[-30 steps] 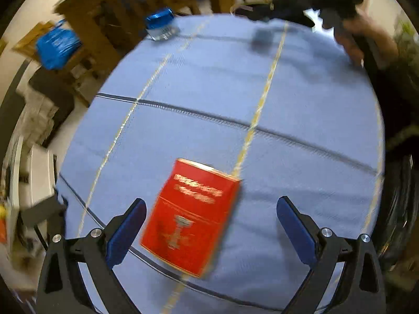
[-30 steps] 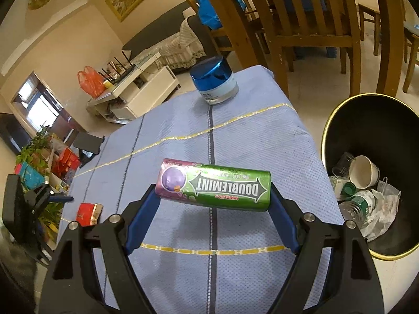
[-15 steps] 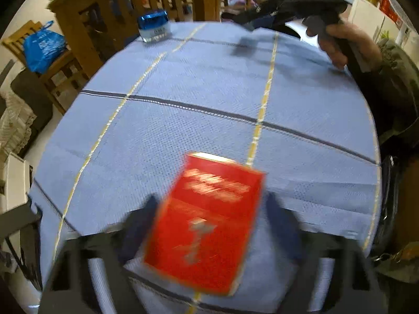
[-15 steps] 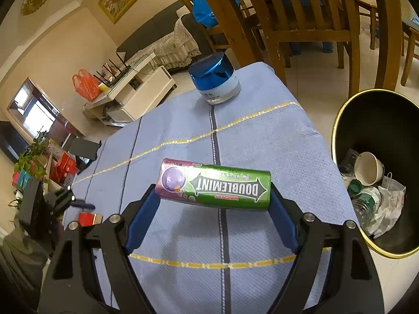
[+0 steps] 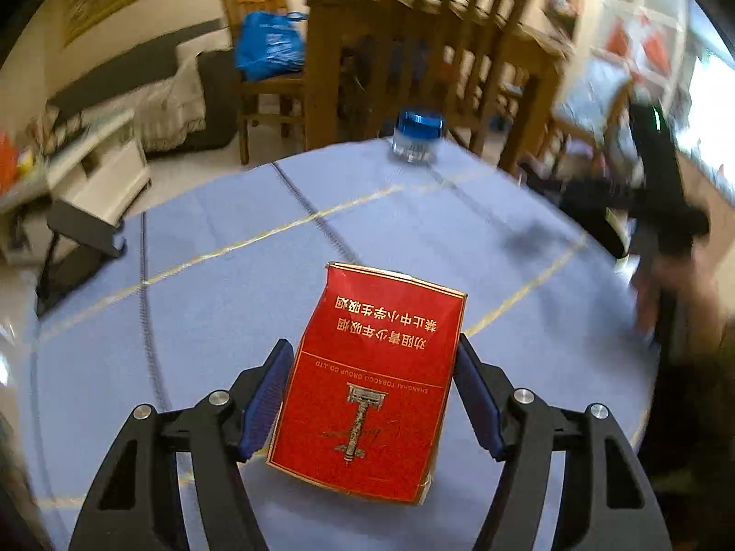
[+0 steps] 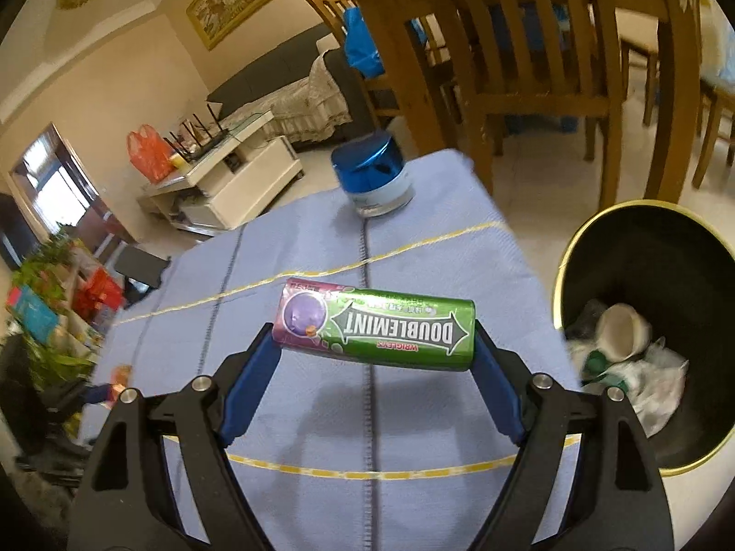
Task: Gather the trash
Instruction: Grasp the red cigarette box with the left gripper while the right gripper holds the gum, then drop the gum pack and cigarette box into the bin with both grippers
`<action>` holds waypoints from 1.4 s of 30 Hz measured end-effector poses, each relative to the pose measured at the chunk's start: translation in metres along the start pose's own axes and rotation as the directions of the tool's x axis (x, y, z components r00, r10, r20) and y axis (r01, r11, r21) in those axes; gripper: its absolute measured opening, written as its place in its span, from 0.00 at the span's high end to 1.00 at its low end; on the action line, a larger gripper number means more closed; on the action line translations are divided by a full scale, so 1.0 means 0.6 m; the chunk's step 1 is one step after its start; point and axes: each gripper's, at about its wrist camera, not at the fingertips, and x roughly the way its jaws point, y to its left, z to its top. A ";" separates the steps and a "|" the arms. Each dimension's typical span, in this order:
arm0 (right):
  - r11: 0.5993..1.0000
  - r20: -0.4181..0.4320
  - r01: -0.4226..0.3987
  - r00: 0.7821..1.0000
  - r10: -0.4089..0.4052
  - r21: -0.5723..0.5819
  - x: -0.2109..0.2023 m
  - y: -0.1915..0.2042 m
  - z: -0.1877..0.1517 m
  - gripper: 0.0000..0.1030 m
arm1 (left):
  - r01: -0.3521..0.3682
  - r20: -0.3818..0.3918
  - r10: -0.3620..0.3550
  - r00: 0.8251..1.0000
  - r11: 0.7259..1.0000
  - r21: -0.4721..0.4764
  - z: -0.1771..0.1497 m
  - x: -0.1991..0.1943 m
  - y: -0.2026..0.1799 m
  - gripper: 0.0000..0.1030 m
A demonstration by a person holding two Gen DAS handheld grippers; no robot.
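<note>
left gripper (image 5: 372,390) has the red cigarette pack (image 5: 367,381) between its 2 blue pads, and the jaws are closing on it, both pads right up against the pack's long sides. the pack sits tilted in the grip, its printed face toward the camera, its lower corner looking clear of the blue tablecloth (image 5: 220,303). past the pack, the cloth runs out to the far edge of the table, where a jar with a blue lid (image 5: 417,137) stands close to that edge. off the right edge, blurred, a hand (image 5: 661,294) carries the other black gripper frame.

right gripper (image 6: 374,349) is clamped end to end on a green doublemint gum tube (image 6: 376,323), 1 pad on each end, the tube lying crosswise and raised above the cloth, its shadow falling on the fabric underneath. it hangs over the table's right part, near the right edge. straight ahead, the same blue-lidded jar stands at the far edge, on the dark stitched line. beside the table's right edge, down on the floor, the black bin with a gold rim (image 6: 558,275) stands open with a white cup (image 6: 624,330), a green-capped bottle (image 6: 597,362) and a crumpled clear bag (image 6: 657,381) inside. wooden chairs (image 6: 519,69) stand beyond the table.
</note>
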 end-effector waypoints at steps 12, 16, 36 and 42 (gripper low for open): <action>0.941 0.015 0.339 0.941 -0.339 0.008 -0.051 -0.126 0.049 0.23 | -0.138 0.025 0.139 0.990 0.989 -0.052 0.154 0.102 -0.236 0.35; 0.902 0.006 0.427 0.903 -0.429 0.067 -0.068 -0.206 0.057 0.23 | -0.124 0.020 0.124 0.992 0.992 -0.004 0.181 0.149 -0.310 0.35; 0.843 0.066 0.262 0.942 -0.329 0.471 -0.142 -0.386 0.018 0.11 | -0.112 -0.068 0.120 0.991 0.988 0.104 0.210 0.293 -0.459 0.35; 0.800 0.194 0.209 0.907 -0.374 0.562 -0.208 -0.411 0.006 0.07 | -0.114 -0.078 0.125 0.989 0.985 0.127 0.214 0.316 -0.475 0.35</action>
